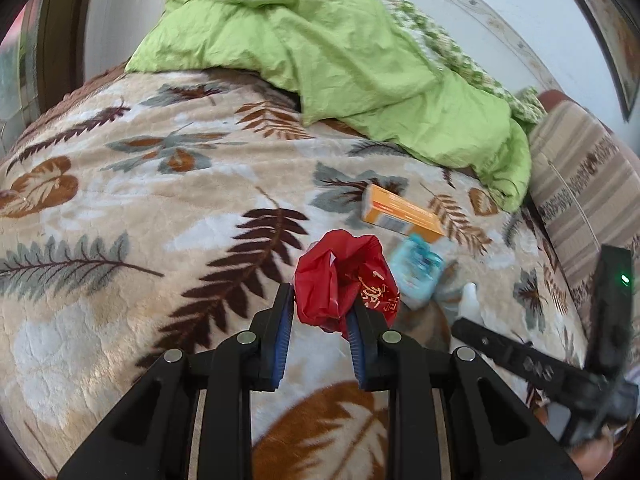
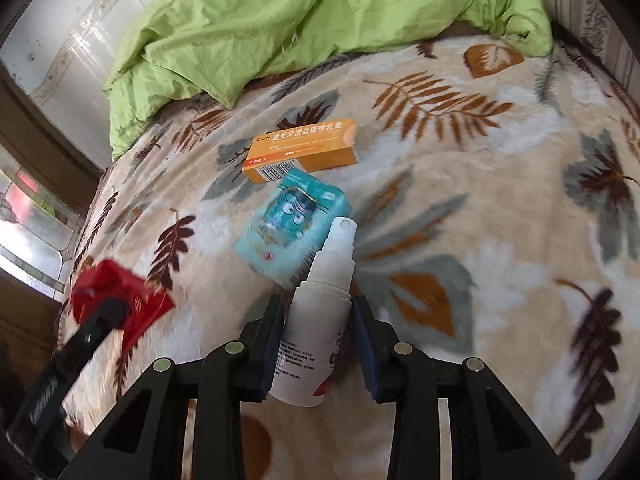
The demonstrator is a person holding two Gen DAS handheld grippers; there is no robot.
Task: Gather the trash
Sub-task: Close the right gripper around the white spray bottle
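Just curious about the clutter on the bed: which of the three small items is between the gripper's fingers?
The white spray bottle sits between the right gripper's fingers. The orange box and blue packet lie untouched on the blanket beyond it.

I see a plush, fuzzy leaf-print blanket [image 2: 460, 184] under a crinkled matt green cloth [image 1: 320, 52]. The red bag [image 1: 344, 280] is thin glossy plastic, the orange box [image 2: 302, 148] smooth cardboard, the white spray bottle [image 2: 320, 296] matt plastic.
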